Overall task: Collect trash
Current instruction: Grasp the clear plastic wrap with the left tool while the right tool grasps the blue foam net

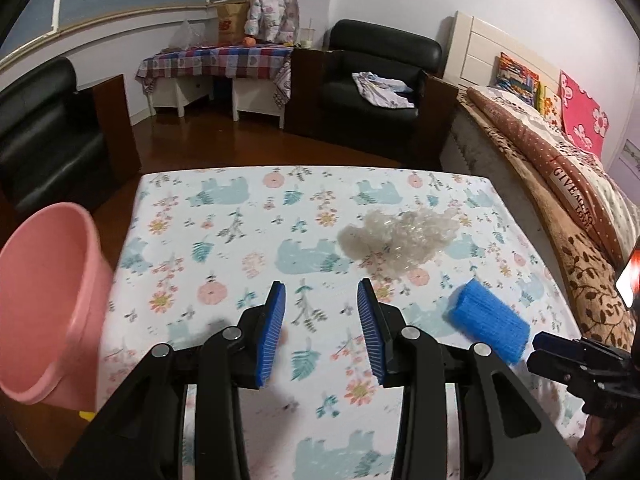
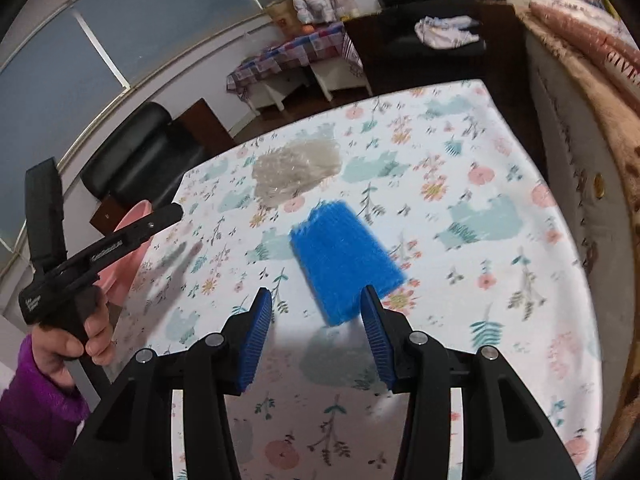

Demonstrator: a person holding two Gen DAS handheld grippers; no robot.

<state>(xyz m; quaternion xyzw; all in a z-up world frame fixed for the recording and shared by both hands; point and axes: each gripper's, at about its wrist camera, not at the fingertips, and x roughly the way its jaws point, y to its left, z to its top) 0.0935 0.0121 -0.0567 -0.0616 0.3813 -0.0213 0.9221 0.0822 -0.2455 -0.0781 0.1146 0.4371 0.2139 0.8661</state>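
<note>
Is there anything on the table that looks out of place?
Yes. A crumpled clear plastic wad and a blue mesh roll lie loose on the flowered tablecloth, not yet in the pink bucket beside it.

**Black grippers, blue pads, purple sleeve**

Both tools share one build: the left gripper (image 1: 320, 292) and the right gripper (image 2: 316, 300) have matte black angular arms, round silver pivot screws and ribbed blue pads (image 1: 272, 332). From the right wrist view, the left tool's black pistol handle bears small white lettering, above a fuzzy purple sleeve (image 2: 36, 400)
</note>
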